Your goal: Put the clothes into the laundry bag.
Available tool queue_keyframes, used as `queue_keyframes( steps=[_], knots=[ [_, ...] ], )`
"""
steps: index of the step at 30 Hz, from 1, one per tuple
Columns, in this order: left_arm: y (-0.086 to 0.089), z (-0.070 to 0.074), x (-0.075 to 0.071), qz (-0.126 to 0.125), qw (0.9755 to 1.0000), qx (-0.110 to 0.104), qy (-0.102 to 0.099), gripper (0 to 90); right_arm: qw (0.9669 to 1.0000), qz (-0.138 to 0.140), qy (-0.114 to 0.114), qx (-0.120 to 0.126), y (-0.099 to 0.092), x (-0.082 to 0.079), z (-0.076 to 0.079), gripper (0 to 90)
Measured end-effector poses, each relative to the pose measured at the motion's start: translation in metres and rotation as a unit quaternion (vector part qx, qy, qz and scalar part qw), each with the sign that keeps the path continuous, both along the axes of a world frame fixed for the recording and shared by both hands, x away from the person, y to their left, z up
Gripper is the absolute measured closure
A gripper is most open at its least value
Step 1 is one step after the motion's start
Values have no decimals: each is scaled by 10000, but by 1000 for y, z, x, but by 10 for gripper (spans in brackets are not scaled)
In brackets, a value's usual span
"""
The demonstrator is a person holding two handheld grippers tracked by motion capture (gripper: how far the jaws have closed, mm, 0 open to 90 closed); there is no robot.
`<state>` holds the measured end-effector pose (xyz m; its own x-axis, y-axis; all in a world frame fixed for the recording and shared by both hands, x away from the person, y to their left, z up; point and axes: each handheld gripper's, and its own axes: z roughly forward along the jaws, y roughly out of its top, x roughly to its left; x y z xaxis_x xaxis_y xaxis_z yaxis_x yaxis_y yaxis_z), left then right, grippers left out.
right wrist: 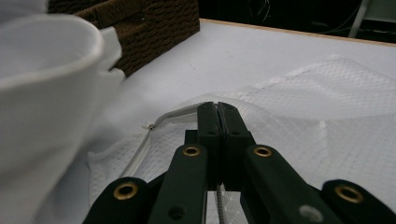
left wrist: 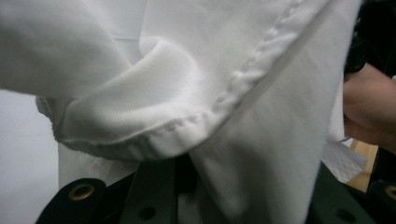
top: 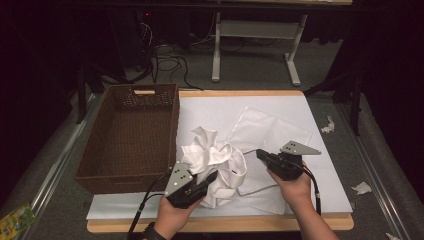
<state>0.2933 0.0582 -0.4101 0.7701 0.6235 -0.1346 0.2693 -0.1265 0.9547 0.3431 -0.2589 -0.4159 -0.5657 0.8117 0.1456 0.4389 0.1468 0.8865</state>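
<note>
Left tongs (top: 212,177): clamped on a bunched white cloth (top: 215,162), which stands in a crumpled heap above the white sheet (top: 295,107) covering the bench (top: 240,93). In the left gripper view the cloth (left wrist: 196,93) hangs close before the camera, a stitched hem running diagonally across it, and folds drop down between the black jaws at the bottom edge. The left hand (top: 172,212) comes in from the near edge of the bench.

Right tongs (top: 260,154): jaws together. In the right gripper view the tongs (right wrist: 217,109) are pressed flat against each other at the edge of a white mesh bag (right wrist: 327,121); a thin strip of mesh or cord shows below, between the jaw bases, so the jaws appear clamped on the bag's edge. A white zip (right wrist: 161,119) runs along that edge just left of the tips. The right hand (top: 295,187) holds its gripper just right of the cloth, over the mesh bag (top: 267,130), which lies flat on the sheet.

Cloth position: near the front middle of the bench, between the two grippers, partly over the near left corner of the mesh bag.

Brown wicker basket (top: 100,150): on the left side of the bench, just beside the cloth, not touching it as far as can be told. Its corner (right wrist: 154,28) shows at the upper left of the right gripper view.
</note>
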Motion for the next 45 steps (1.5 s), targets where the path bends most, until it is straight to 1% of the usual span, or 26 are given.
queue_keyframes(
  steps=[1, 2, 3, 5, 6, 7, 8, 9, 10, 11, 12, 13, 14, 17, 20, 23, 26, 27, 28, 32, 34, 36, 38, 40, 43, 45],
  knots=[
    [0, 0, 0, 0, 10000, 0, 0, 685, 10000, 0, 0, 0, 0, 0, 0, 900],
    [-11, -6, 3, -80, 9999, 87, 82, 685, 10000, 2, -16, -4, 0, -1, 0, 900],
    [-11, -6, 3, -80, 9999, 87, 82, 685, 10000, 2, -16, -4, 0, -1, 0, 900],
    [-24, -13, 6, -180, 9995, 221, 139, 684, 10000, 12, -14, 12, -1, -1, 1, 900],
    [-36, -20, 8, -272, 9988, 371, 166, 684, 10000, 12, -38, 19, -2, -2, 1, 900],
    [-36, -20, 8, -272, 9988, 371, 166, 684, 10000, 12, -38, 19, -2, -2, 1, 900],
    [-48, -26, 9, -343, 9976, 567, 195, 685, 10000, -1, -35, 52, -4, -3, 2, 900],
    [-48, -26, 9, -343, 9976, 567, 195, 685, 10000, -1, -35, 52, -4, -3, 2, 900],
    [-58, -33, 11, -418, 9960, 749, 261, 684, 10000, -8, -48, 72, -5, -3, 2, 900],
    [-58, -33, 11, -418, 9960, 749, 261, 684, 10000, -8, -48, 72, -5, -3, 2, 900],
    [-66, -39, 14, -461, 9945, 881, 334, 684, 10000, -9, -53, 77, -7, -4, 3, 900],
    [-66, -39, 14, -461, 9945, 881, 334, 684, 10000, -9, -53, 77, -7, -4, 3, 900],
    [-72, -44, 17, -482, 9928, 1003, 449, 683, 9999, -5, -81, 100, -8, -5, 4, 900],
    [-77, -48, 20, -512, 9917, 1074, 492, 682, 9998, 6, -125, 122, -9, -6, 5, 900],
    [-85, -55, 24, -585, 9887, 1256, 572, 678, 9995, 2, -201, 227, -12, -8, 10, 900],
    [-86, -58, 25, -624, 9881, 1270, 600, 669, 9993, 7, -234, 284, -13, -11, 12, 900],
    [-86, -60, 25, -652, 9886, 1193, 652, 594, 9992, 40, -268, 297, -12, -12, 13, 900],
    [-84, -59, 25, -701, 9895, 1062, 688, 594, 9992, 40, -268, 297, -12, -12, 13, 900],
    [-81, -58, 25, -756, 9901, 951, 700, 537, 9992, 52, -275, 270, -12, -13, 13, 900],
    [-68, -54, 18, -747, 9939, 654, 481, 387, 9993, 62, -295, 233, -11, -15, 11, 900],
    [-58, -49, 13, -656, 9965, 382, 348, 320, 9995, 36, -253, 211, -11, -17, 8, 900],
    [-54, -44, 11, -618, 9973, 317, 228, 278, 9996, 23, -238, 174, -11, -19, 8, 900],
    [-52, -41, 10, -562, 9979, 258, 190, 261, 9996, 17, -230, 167, -11, -20, 7, 900],
    [-48, -38, 10, -543, 9983, 128, 186, 228, 9996, -11, -216, 162, -12, -21, 7, 899],
    [-47, -36, 9, -520, 9985, 68, 177, 163, 9997, -31, -183, 175, -13, -22, 6, 899],
    [-47, -35, 10, -476, 9987, 30, 190, 154, 9997, -24, -191, 171, -13, -22, 6, 899]
  ],
)
